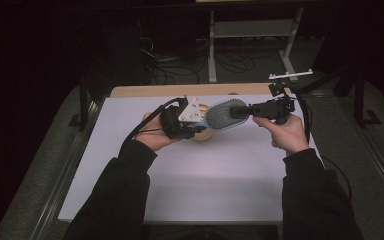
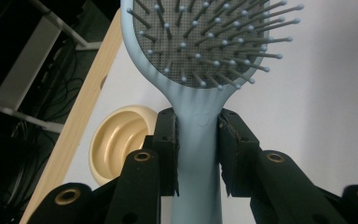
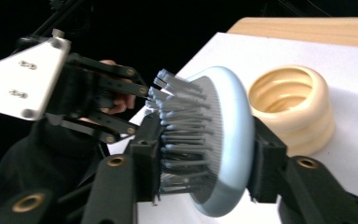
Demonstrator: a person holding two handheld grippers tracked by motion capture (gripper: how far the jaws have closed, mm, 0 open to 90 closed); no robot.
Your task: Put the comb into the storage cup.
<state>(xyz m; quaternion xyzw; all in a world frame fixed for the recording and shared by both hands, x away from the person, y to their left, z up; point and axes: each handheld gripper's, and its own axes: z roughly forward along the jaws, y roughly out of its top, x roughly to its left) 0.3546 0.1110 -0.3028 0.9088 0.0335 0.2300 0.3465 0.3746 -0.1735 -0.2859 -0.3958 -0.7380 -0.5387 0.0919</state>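
A pale blue paddle hairbrush [image 1: 224, 114] hangs in the air over the white table [image 1: 220, 170], just past its centre toward twelve o'clock, gripped at both ends. The left gripper [image 1: 196, 126] is clamped on the brush's handle: in the left gripper view its two black pads press against the handle's flanks right below the neck, where the stem flares into the head [image 2: 200, 42], and the bristle face looks toward the camera. The right gripper [image 1: 240, 111] comes in from the three o'clock side and is closed on the far end of the head — in the right gripper view one pad sits on the smooth domed back [image 3: 233, 140] and the other bears on the bristles [image 3: 182, 135], which look pushed in under it, though the blur makes that hard to judge.

A cream-coloured ribbed bowl [image 1: 203, 131] — collapsible by the look of its stacked rings — stands on the table beneath the brush, partly hidden in the high view by the left gripper. In the left gripper view the bowl [image 2: 121, 140] lies at about nine o'clock from the handle, near the table's wooden edge strip [image 2: 88, 93]. The person's hands, in dark sleeves, hold each gripper from below.
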